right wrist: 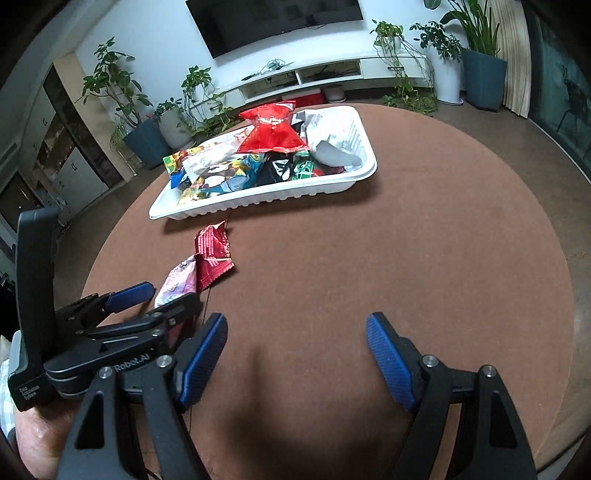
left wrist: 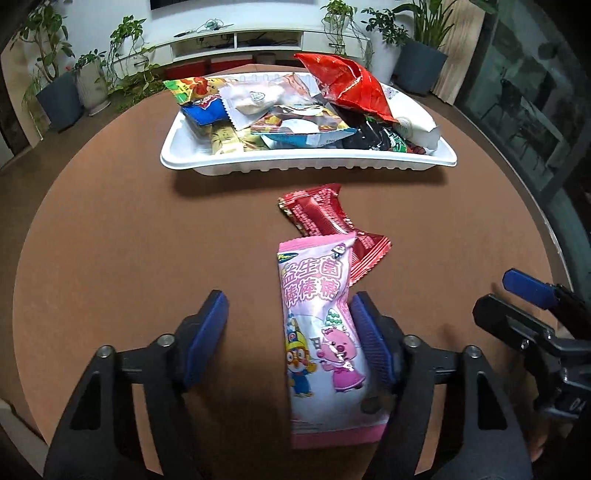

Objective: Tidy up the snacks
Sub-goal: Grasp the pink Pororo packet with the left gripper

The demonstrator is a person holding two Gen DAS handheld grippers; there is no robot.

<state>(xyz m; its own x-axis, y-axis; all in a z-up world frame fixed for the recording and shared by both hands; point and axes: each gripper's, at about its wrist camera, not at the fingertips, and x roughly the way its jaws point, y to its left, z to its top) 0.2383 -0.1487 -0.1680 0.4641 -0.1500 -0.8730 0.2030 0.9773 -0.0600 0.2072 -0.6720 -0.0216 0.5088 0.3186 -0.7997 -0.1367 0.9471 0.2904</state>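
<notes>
A pink lollipop packet [left wrist: 317, 332] lies on the round brown table [left wrist: 129, 240], its top end overlapping a dark red wrapper [left wrist: 325, 218]. My left gripper [left wrist: 289, 299] stands over the packet with its jaws around it; the right pad touches the packet's edge and the left pad [left wrist: 212, 317] stands clear, so it is open. Behind them sits a white tray [left wrist: 295, 166] heaped with several snack packs, a bright red bag [left wrist: 351, 85] on top. My right gripper [right wrist: 295, 328] hangs open over bare table to the right, with nothing between its fingers.
The table's curved edge [right wrist: 554, 229] runs round the right side. Beyond it are potted plants [right wrist: 480, 66], a low white TV cabinet [right wrist: 325, 74] and a wall screen [right wrist: 273, 22]. A hand [right wrist: 40, 432] shows under the left gripper's body.
</notes>
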